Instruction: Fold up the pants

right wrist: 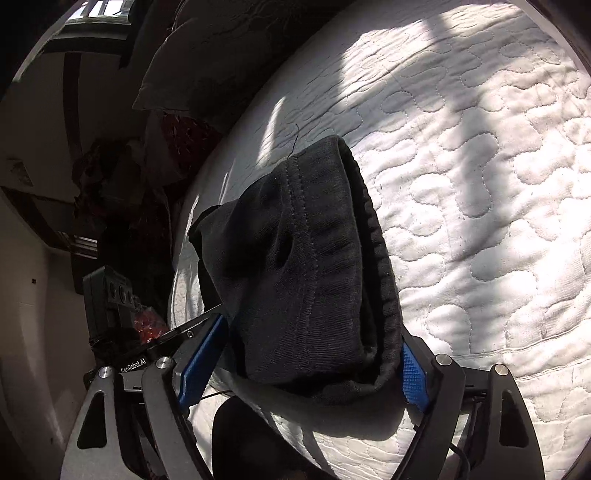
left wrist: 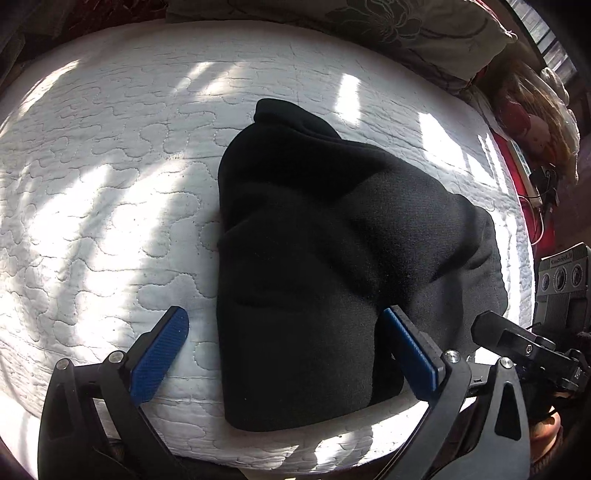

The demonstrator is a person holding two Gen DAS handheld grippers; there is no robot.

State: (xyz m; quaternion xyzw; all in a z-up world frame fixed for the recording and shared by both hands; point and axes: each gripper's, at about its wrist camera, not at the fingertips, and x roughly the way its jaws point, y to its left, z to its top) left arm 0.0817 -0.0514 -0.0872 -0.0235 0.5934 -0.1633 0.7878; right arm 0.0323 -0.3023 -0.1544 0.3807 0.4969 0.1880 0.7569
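Black pants [left wrist: 332, 258] lie folded into a thick bundle on the white quilted mattress [left wrist: 110, 184]. My left gripper [left wrist: 284, 314] hangs above the bundle's near end, open wide; one blue pad [left wrist: 162, 350] is over the mattress, the other [left wrist: 410, 350] over the cloth. In the right wrist view the pants [right wrist: 303, 266] show their ribbed waistband edge. My right gripper [right wrist: 310, 332] is open, its blue pads on either side of the bundle's near end, close to the cloth without squeezing it.
A dark flowered pillow [left wrist: 406, 26] lies at the mattress's far edge. Red cloth and cables [left wrist: 532, 177] sit off the right side. The right gripper's body [left wrist: 517, 343] is close at the right of the left wrist view. Sunlight patches the mattress [right wrist: 480, 184].
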